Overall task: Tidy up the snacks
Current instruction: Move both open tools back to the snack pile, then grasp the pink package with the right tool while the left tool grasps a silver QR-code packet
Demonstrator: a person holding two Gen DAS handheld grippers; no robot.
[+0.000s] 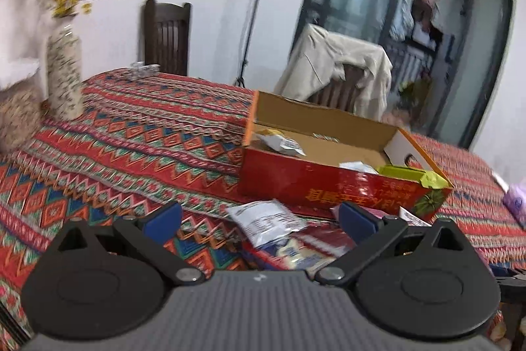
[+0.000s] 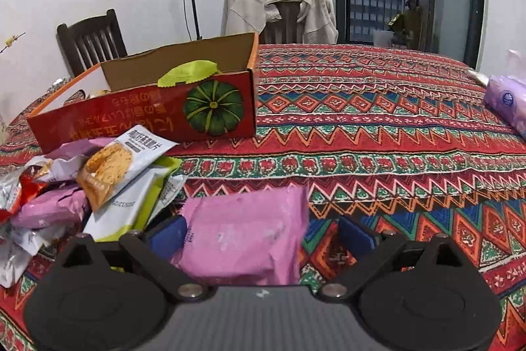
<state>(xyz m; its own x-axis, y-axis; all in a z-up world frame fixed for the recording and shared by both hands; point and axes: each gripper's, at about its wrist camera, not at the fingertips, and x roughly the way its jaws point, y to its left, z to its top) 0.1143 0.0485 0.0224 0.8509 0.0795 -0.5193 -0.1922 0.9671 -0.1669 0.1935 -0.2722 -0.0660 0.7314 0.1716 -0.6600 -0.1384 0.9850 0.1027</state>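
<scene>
A red cardboard box (image 1: 328, 186) with a pumpkin picture (image 2: 213, 112) stands open on the patterned table; several snack packets lie inside, a green one (image 1: 411, 175) at its right end. Loose snack packets lie in a pile (image 2: 108, 173) in front of the box. My left gripper (image 1: 259, 219) is open above a white packet (image 1: 269, 219) and a red one (image 1: 296, 249), holding nothing. My right gripper (image 2: 259, 232) is open, with a pink packet (image 2: 246, 236) lying between its fingers, touching the left pad (image 2: 171, 232) and apart from the right one.
A patterned vase (image 1: 64, 71) with yellow flowers stands at the table's far left. A purple tissue pack (image 2: 506, 101) lies at the right edge. Two chairs stand behind the table, one (image 2: 282, 9) draped with a beige jacket. A glass door is beyond.
</scene>
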